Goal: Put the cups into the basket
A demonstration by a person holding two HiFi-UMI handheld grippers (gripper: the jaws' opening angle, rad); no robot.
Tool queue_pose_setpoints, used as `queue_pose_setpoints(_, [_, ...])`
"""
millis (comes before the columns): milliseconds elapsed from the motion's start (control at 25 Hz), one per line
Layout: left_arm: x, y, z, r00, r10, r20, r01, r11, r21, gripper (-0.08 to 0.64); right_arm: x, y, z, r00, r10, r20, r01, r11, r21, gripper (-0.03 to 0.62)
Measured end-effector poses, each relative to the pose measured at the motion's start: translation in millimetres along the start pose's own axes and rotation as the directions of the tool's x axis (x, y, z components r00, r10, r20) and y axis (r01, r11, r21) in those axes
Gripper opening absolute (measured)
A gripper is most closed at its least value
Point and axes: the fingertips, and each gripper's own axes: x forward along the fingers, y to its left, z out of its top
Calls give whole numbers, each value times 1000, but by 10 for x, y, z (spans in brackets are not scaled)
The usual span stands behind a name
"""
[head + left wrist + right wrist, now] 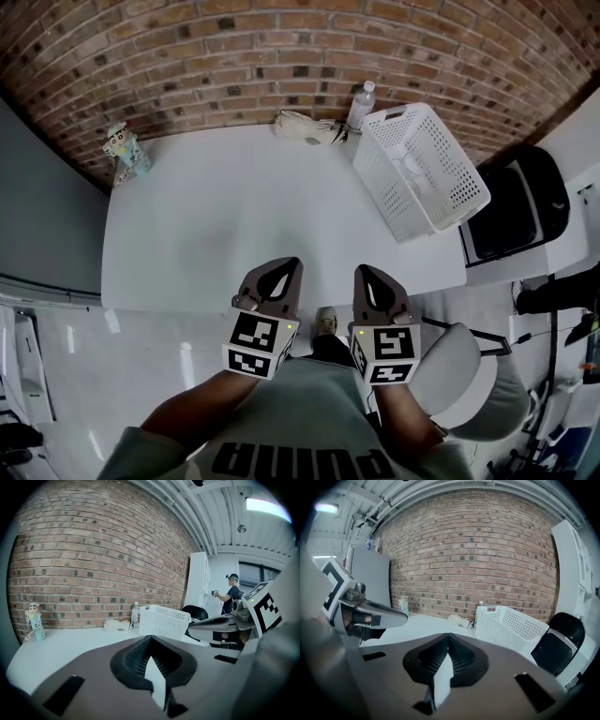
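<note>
Brick wall (281, 56) backs table (234, 206) and basket (459, 178); shirt (309, 422) reads PUMA.

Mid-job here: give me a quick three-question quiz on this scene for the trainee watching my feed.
1. True or false: the left gripper and the right gripper both have their jaws shut with nothing between them.
2. In the head view, where on the table does the white basket stand? A: the right end. B: the left end. C: the middle of the near edge.
3. What stands on the table just beyond the basket's far corner, near the brick wall?

Key: 1 true. 2 A. 3 a water bottle.
</note>
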Motion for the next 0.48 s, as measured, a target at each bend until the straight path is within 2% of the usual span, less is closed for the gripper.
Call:
queue_pose_setpoints(240, [-197,-189,-87,999,39,10,-39,999,8,6,-271,10,-118,1000,28,7,-28,999,-16,14])
queue_pose_setpoints(480, [-262,-577,-170,994,105,1,-105,994,-16,6,-552,-98,-237,994,112,4,-112,993,-40,14])
